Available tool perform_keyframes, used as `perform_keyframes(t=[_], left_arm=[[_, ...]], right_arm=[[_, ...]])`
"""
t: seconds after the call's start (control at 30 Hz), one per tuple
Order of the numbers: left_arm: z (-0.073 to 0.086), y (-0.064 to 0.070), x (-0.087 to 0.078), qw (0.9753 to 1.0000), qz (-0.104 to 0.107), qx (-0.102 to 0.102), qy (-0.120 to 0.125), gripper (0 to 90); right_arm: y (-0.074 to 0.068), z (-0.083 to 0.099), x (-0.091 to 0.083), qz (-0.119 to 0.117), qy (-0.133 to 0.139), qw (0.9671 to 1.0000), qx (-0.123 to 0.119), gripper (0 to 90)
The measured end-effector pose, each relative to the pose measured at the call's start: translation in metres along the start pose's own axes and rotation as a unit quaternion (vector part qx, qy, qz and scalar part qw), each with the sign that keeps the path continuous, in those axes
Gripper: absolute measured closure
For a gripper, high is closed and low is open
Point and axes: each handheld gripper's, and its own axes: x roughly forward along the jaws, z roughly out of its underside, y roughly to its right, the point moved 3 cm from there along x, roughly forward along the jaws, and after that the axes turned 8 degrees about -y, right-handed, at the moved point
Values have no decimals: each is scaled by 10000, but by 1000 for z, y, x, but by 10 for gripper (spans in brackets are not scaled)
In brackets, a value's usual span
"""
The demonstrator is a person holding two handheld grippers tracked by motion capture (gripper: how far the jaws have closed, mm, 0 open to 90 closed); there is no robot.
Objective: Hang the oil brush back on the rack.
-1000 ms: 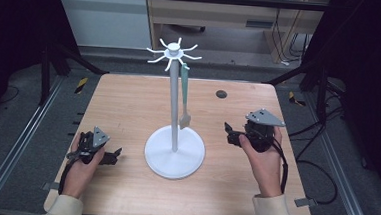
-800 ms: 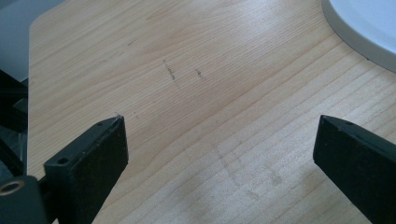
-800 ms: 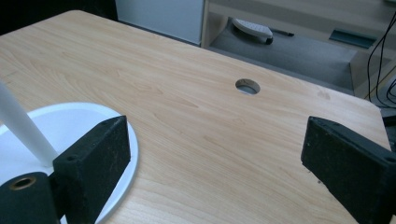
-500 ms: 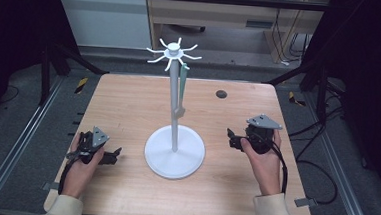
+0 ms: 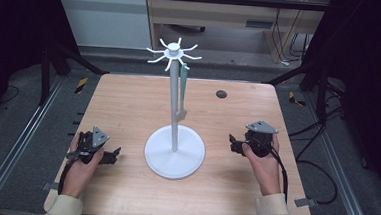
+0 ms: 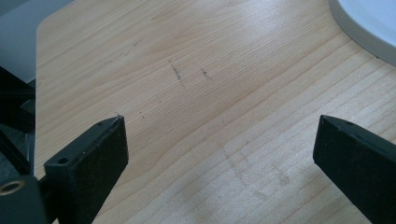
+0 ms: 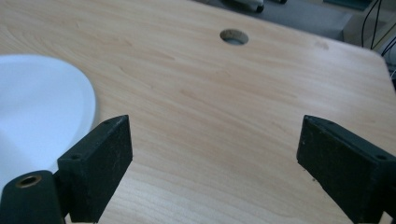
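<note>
White stand (image 5: 174, 151) w/ a green utensil (image 5: 182, 94) hanging off a top hook sits mid-bench (image 5: 128, 103), between left tongs (image 5: 113, 156) and right tongs (image 5: 233, 142), both open, empty, resting on wood.

In the left gripper view, the white stand base (image 6: 369, 25) was cut off by the top right corner. In the right gripper view, it (image 7: 37, 116) was cut off at the left edge. The hanging green utensil (image 5: 183, 89) was too small to be identified, its hook unclear.
</note>
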Motion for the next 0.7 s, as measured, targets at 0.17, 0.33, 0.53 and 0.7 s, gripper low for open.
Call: perform_keyframes(t=[0.17,0.33,0.53,0.7], left_arm=[[0,0,0,10000,21,-11,6,28],[0,1,1,10000,42,-10,2,27],[1,0,3,10000,28,-11,-23,27],[1,0,3,10000,51,-57,-15,27]], right_arm=[[3,7,11,8,-188,9998,-25,109],[2,10,18,-69,-209,9998,-38,109],[0,11,28,-197,-174,9996,94,113],[0,14,41,-218,-227,9994,129,119]])
